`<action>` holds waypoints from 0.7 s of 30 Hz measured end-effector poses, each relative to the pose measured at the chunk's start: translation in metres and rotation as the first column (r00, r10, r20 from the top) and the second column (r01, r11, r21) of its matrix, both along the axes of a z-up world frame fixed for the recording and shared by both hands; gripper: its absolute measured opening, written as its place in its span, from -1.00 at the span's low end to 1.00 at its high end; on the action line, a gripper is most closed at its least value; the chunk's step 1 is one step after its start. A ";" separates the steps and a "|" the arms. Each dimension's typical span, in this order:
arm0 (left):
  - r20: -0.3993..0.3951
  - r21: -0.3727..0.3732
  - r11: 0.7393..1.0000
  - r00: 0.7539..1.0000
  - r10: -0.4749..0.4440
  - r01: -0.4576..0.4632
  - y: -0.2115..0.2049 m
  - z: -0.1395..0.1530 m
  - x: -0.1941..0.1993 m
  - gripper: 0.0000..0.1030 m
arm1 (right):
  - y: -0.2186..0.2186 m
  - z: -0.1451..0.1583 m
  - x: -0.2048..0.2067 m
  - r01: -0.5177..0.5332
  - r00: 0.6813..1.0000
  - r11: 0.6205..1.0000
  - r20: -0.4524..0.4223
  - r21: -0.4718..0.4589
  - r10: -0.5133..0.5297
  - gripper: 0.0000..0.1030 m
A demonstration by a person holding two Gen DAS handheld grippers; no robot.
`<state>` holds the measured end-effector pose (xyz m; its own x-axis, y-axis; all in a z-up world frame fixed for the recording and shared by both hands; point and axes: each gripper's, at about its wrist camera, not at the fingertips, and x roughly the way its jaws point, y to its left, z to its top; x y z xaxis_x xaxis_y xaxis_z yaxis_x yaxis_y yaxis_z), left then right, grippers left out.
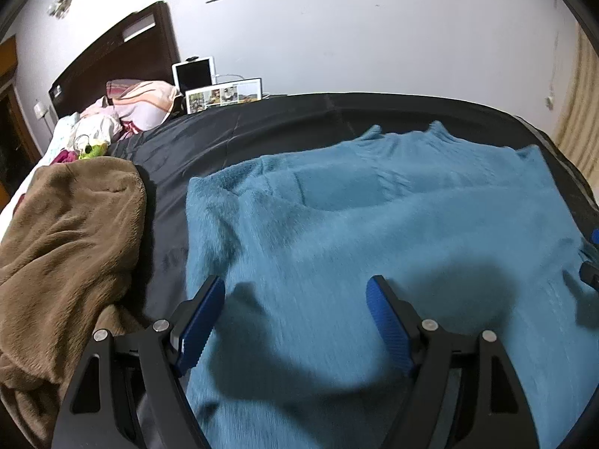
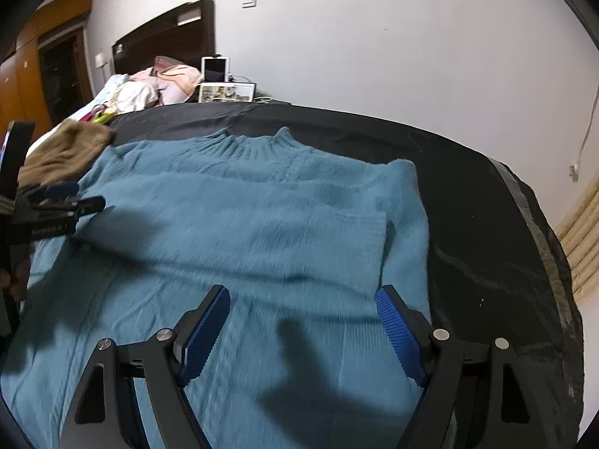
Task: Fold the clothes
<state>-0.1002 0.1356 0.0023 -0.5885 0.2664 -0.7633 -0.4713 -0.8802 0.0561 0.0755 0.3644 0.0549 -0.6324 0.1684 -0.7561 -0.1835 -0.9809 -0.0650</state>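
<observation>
I hover my left gripper [image 1: 295,299] and right gripper [image 2: 303,310], jaws open and empty, over the teal sweater [image 2: 243,205]; sleeves apparently tucked, hem fold next.

1. The left wrist view looks forward and steeply down along the left claw [image 1: 295,288], close above the blue sweater's [image 1: 374,224] left half, facing the white wall [image 1: 374,37].
2. The right wrist view looks the same way from the right claw [image 2: 303,299], close above the sweater's right half, facing that same wall.
3. Both views share the sweater with its collar toward the wall, the black sheet [image 1: 262,123] beneath it, the brown blanket [image 1: 67,232] to the left, the dark headboard [image 1: 123,60] and the tablet [image 1: 194,75].
4. Each camera catches the other claw at its frame edge: the right one at the left view's right edge, the left one at the right view's left edge.
</observation>
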 end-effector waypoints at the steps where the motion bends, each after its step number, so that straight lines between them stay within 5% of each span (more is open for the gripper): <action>1: 0.010 0.004 1.000 1.000 -0.008 0.008 -0.004 0.002 0.005 0.58 | -0.001 -0.001 0.006 -0.006 1.000 1.000 0.005 -0.005 0.006 0.60; 15: 0.046 0.013 1.000 0.999 -0.026 0.025 -0.079 0.005 0.094 0.58 | -0.034 -0.018 0.058 -0.057 0.998 0.997 0.022 -0.057 0.058 0.60; 21: 0.119 0.062 0.998 0.992 -0.038 0.031 -0.109 -0.004 0.131 0.58 | -0.069 -0.018 0.076 -0.082 0.997 0.997 0.004 0.001 0.082 0.60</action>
<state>0.0311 0.0269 -0.0019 -0.4831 0.3326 -0.8099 -0.5017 -0.8633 -0.0552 0.1515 0.2951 0.0365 -0.6414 0.1168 -0.7582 -0.1021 -0.9925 -0.0665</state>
